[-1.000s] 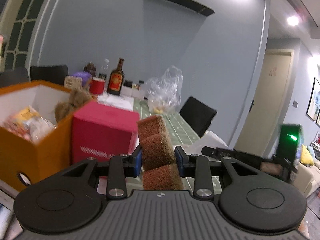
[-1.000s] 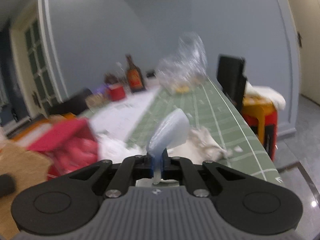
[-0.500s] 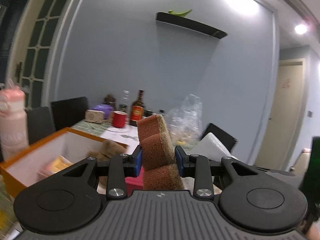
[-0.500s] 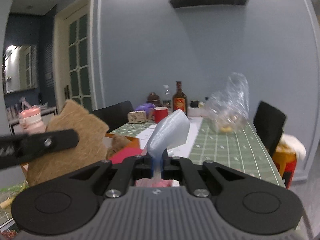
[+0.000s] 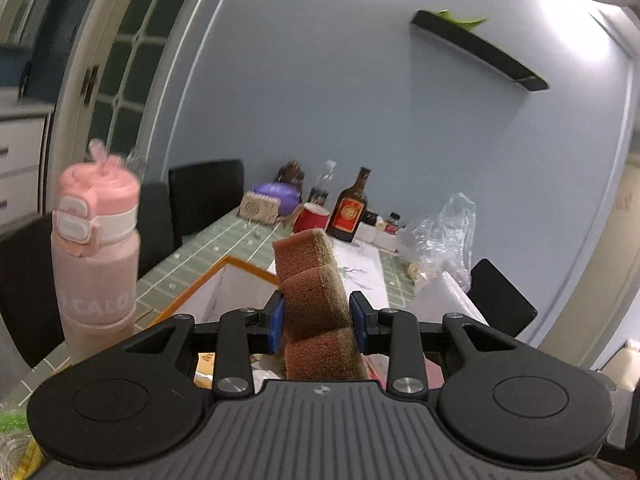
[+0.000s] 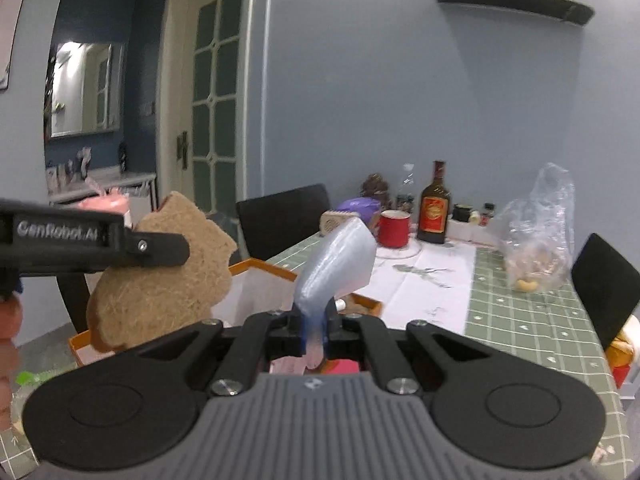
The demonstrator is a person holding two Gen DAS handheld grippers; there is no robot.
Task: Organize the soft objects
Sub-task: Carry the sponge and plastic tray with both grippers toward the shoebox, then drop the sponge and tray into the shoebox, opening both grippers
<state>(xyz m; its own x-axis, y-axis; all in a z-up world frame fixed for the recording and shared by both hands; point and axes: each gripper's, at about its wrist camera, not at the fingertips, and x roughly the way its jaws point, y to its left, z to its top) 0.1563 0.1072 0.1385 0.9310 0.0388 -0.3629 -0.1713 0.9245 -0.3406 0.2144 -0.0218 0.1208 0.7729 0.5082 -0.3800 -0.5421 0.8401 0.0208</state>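
My left gripper (image 5: 317, 320) is shut on a brown scouring sponge (image 5: 310, 280) that stands upright between its blue pads, held above the near end of an orange box (image 5: 230, 266) with white inner walls. In the right wrist view the same sponge (image 6: 160, 292) shows its tan fibre face at the left, clamped under one of the left gripper's fingers (image 6: 152, 249). My right gripper (image 6: 314, 334) is shut on the thin lower end of a pale blue-grey soft piece (image 6: 340, 264) that sticks up. It hangs above the orange box (image 6: 266, 269).
A tall pink drinking bottle (image 5: 96, 256) stands close on the left. On the far part of the green checked table (image 6: 520, 320) are a brown bottle (image 6: 434, 210), a red mug (image 6: 394, 228) and a clear plastic bag (image 6: 536, 240). Black chairs (image 6: 280, 220) line both sides.
Both grippers have risen and swung left, from beside the red box to above the orange box, each holding its load. The pink bottle and the left gripper's sponge came into view.
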